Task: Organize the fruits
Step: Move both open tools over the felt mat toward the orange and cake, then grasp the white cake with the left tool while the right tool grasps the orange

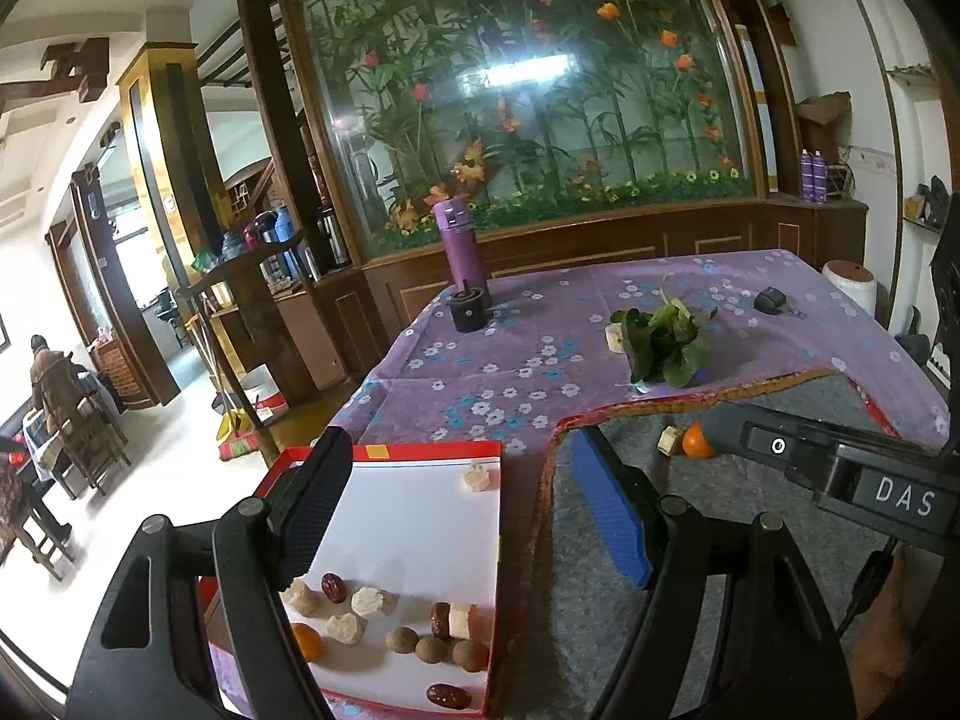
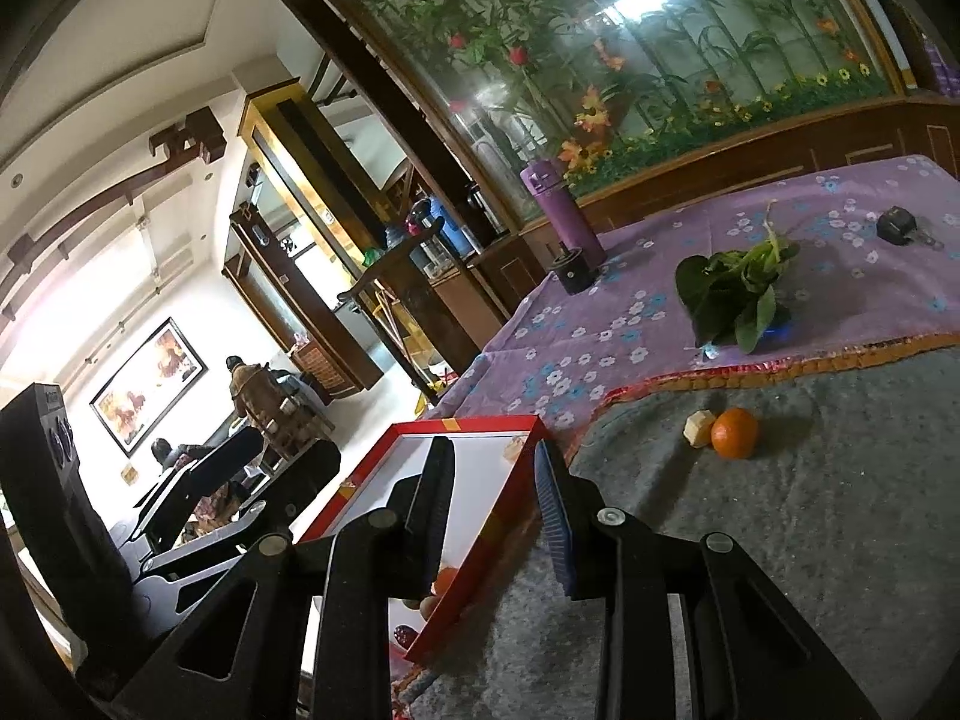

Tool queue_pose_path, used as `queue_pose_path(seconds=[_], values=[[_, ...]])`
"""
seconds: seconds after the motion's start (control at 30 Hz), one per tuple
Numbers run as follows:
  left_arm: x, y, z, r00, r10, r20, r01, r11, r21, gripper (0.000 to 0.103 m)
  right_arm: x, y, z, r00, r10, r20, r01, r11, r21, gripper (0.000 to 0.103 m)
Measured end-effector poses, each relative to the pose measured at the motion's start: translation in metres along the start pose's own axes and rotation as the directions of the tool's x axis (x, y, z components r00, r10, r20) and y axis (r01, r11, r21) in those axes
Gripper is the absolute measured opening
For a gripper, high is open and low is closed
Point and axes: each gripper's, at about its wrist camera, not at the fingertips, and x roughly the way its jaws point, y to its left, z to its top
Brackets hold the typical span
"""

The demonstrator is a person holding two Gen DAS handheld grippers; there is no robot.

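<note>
The shallow red-rimmed white cardboard tray (image 1: 420,516) at the table's left edge holds dark red dates (image 1: 333,587), pale chunks, brown round fruits and an orange. Another orange (image 2: 734,432) lies on the grey mat (image 2: 780,540). Left gripper (image 1: 462,516) gapes wide, empty; right gripper (image 2: 495,510) narrow, empty.

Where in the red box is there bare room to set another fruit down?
The red box is bare across its white middle, between the lone pale chunk at the far right corner and the near cluster. It is crowded near the jaws: dates, brown round fruits and pale chunks.
</note>
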Motion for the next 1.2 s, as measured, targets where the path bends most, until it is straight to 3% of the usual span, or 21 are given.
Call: queue_pose_path(seconds=[0.37, 0.47, 0.53, 0.63, 0.73, 0.83, 0.97, 1.1, 1.2], values=[[0.012, -0.016, 0.004, 1.0, -0.01, -0.017, 0.01, 1.0, 0.027, 0.076, 0.0, -0.024, 0.003, 1.0, -0.02, 0.003, 0.02, 0.999, 0.038, 0.031], [0.021, -0.021, 0.0, 0.999, -0.023, -0.039, 0.025, 0.999, 0.039, 0.077, 0.001, -0.037, 0.005, 0.999, -0.048, -0.004, 0.049, 0.998, 0.046, 0.032], [0.035, -0.026, -0.006, 0.995, -0.053, -0.083, 0.057, 0.997, 0.047, 0.082, -0.001, -0.053, 0.007, 0.994, -0.11, -0.006, 0.11, 0.993, 0.047, 0.034], [0.059, -0.032, -0.019, 0.981, -0.096, -0.171, 0.102, 0.994, 0.03, 0.082, 0.003, -0.084, 0.01, 0.969, -0.242, -0.055, 0.244, 0.969, 0.037, 0.038], [0.081, -0.042, -0.032, 0.959, -0.132, -0.25, 0.142, 0.99, 0.025, 0.082, 0.015, -0.114, 0.015, 0.929, -0.344, -0.136, 0.351, 0.936, 0.028, 0.038], [0.093, -0.05, -0.039, 0.947, -0.143, -0.288, 0.161, 0.986, 0.038, 0.082, 0.034, -0.123, 0.018, 0.908, -0.367, -0.202, 0.373, 0.928, -0.006, 0.038], [0.098, -0.05, -0.039, 0.944, -0.14, -0.299, 0.158, 0.987, 0.035, 0.082, 0.076, -0.113, 0.022, 0.899, -0.346, -0.267, 0.343, 0.937, -0.061, 0.038], [0.101, -0.045, -0.037, 0.944, -0.126, -0.305, 0.144, 0.989, 0.036, 0.082, 0.121, -0.101, 0.018, 0.844, -0.439, -0.309, 0.393, 0.897, -0.2, 0.038], [0.104, -0.044, -0.035, 0.944, -0.121, -0.307, 0.141, 0.989, 0.042, 0.082, 0.135, -0.104, 0.011, 0.832, -0.467, -0.3, 0.405, 0.88, -0.246, 0.039]])
